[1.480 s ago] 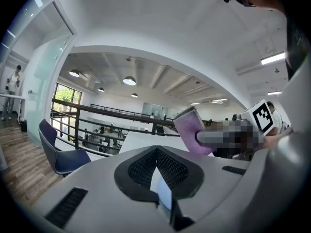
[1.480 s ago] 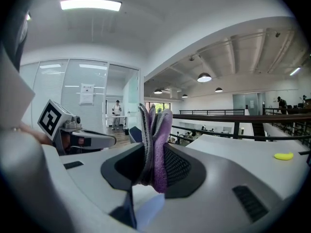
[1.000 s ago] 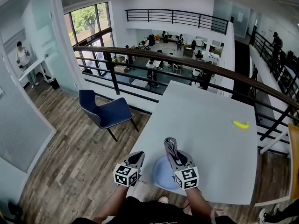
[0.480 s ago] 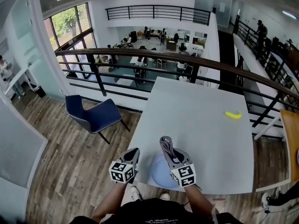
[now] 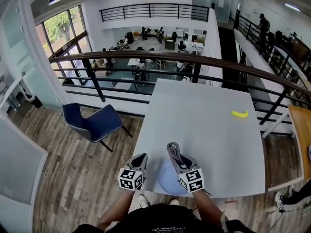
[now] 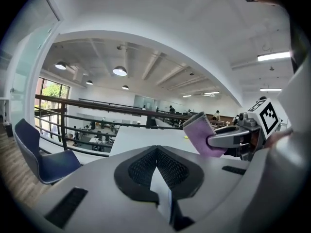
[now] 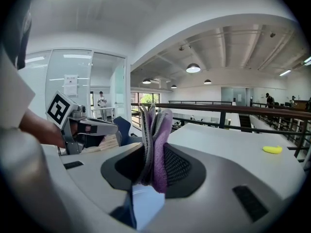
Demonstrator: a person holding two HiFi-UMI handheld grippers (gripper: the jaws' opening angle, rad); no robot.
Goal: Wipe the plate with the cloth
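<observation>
At far left, blue chair (image 5: 95,123) on wood floor. Left gripper (image 5: 142,158): jaws together, empty. Plate (image 5: 166,179) at near edge of grey table (image 5: 209,130). Right gripper (image 5: 173,150) clamps purple cloth (image 7: 158,149). Banana (image 5: 239,113) far right.
</observation>
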